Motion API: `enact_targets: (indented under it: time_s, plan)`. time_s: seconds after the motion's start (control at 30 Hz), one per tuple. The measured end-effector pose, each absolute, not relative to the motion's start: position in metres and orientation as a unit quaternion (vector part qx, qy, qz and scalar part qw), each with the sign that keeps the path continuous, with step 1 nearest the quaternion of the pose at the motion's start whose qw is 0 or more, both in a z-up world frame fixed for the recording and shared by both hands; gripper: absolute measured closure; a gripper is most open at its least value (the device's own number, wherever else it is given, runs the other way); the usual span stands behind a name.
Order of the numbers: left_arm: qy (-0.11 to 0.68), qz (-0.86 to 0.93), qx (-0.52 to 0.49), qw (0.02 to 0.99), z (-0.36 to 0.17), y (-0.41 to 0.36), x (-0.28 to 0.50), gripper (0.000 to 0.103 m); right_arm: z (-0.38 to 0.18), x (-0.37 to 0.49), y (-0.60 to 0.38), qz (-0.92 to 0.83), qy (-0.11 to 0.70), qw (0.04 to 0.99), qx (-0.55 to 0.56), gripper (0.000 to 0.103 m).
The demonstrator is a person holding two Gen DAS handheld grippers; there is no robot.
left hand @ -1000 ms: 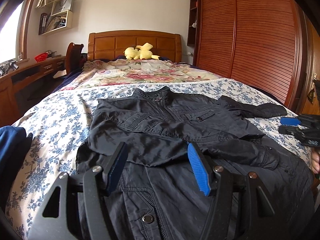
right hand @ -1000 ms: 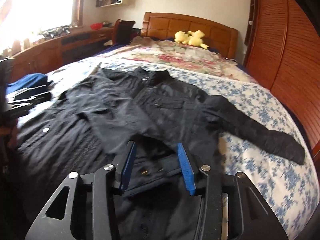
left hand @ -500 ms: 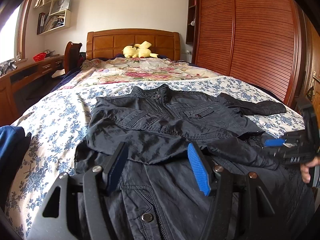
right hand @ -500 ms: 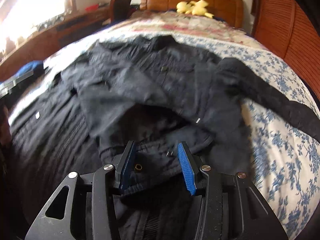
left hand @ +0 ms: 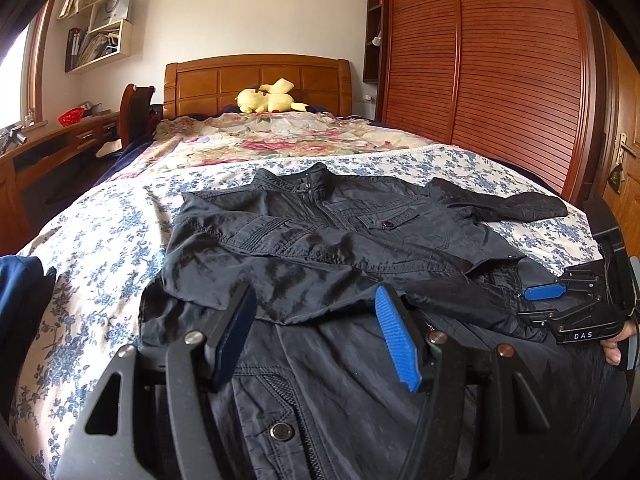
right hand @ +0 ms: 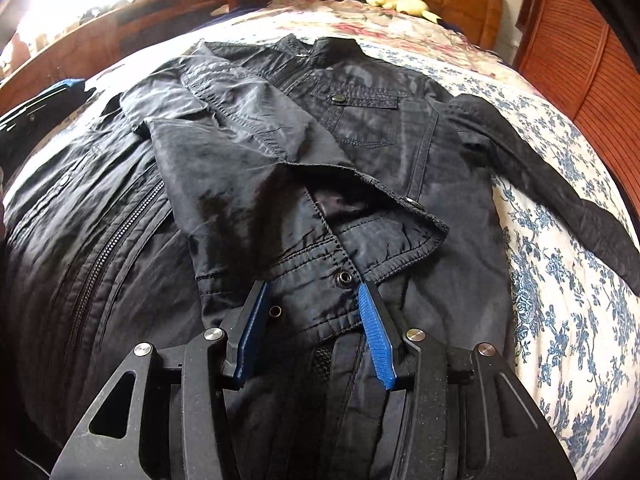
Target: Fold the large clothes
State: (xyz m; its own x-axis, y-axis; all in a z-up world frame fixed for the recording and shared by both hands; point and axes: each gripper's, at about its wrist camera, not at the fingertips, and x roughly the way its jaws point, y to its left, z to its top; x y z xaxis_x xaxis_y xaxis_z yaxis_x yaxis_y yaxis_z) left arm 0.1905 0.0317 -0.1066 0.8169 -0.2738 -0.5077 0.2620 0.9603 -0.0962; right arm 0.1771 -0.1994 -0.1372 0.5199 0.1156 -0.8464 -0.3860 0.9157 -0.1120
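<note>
A black jacket (left hand: 320, 240) lies face up on the bed, collar toward the headboard. One sleeve is folded across its front, and the cuff (right hand: 312, 276) with its snap lies near the hem. My right gripper (right hand: 312, 300) points steeply down at that cuff. Its jaws are closing, with the cuff fabric between the blue pads (right hand: 374, 328), which do not visibly press on it. From the left wrist view, the right gripper (left hand: 528, 303) sits low over the jacket's right side. My left gripper (left hand: 316, 312) hovers open over the folded sleeve's edge, holding nothing. The other sleeve (right hand: 560, 184) stretches out over the bedspread.
The blue-flowered bedspread (left hand: 100, 248) shows on both sides of the jacket. A yellow plush toy (left hand: 268, 98) sits by the wooden headboard (left hand: 256, 80). A slatted wardrobe (left hand: 500, 60) stands to the right, a desk (left hand: 40, 148) to the left. A blue garment (left hand: 20, 292) lies at the left edge.
My right gripper has dropped toward the folded sleeve's cuff and tipped further down, so the cuff now fills the space between its pads. The left gripper and jacket have not moved.
</note>
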Motion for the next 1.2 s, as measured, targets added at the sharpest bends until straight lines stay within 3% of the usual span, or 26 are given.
enact_targets:
  time_s: [0.03,0.1,0.27,0.63,0.67,0.7,0.77,0.8,0.97,1.03,1.2]
  plan:
    - [0.268,-0.141,-0.011,0.953,-0.106,0.031,0.191,0.042,-0.137,0.177,-0.199,0.156,0.469,0.857,-0.143,0.067]
    - [0.269,-0.144,-0.012,0.952,-0.106,0.030,0.191,0.042,-0.136,0.175,-0.195,0.177,0.470,0.851,-0.153,0.090]
    - [0.266,-0.149,-0.009,0.952,-0.104,0.026,0.190,0.042,-0.129,0.178,-0.190,0.163,0.451,0.856,-0.192,0.103]
    - [0.271,-0.151,-0.011,0.950,-0.106,0.026,0.192,0.042,-0.103,0.189,-0.237,0.109,0.426,0.888,-0.135,0.100]
    - [0.272,-0.152,-0.011,0.950,-0.106,0.026,0.192,0.042,-0.103,0.188,-0.236,0.108,0.427,0.888,-0.134,0.087]
    - [0.272,-0.152,-0.011,0.950,-0.105,0.027,0.192,0.042,-0.104,0.188,-0.234,0.108,0.428,0.887,-0.133,0.067]
    - [0.272,-0.153,-0.009,0.950,-0.106,0.026,0.192,0.042,-0.110,0.187,-0.231,0.116,0.435,0.884,-0.126,0.053]
    - [0.272,-0.155,-0.009,0.950,-0.106,0.026,0.192,0.042,-0.115,0.188,-0.229,0.119,0.442,0.880,-0.126,0.053]
    - [0.282,-0.163,-0.003,0.946,-0.109,0.020,0.194,0.042,-0.137,0.193,-0.229,0.132,0.482,0.861,-0.095,0.053]
    - [0.288,-0.167,-0.003,0.943,-0.112,0.016,0.196,0.042,-0.138,0.193,-0.231,0.136,0.484,0.860,-0.083,0.058]
    - [0.297,-0.173,0.001,0.939,-0.116,0.010,0.199,0.042,-0.128,0.188,-0.235,0.137,0.462,0.872,-0.090,0.090]
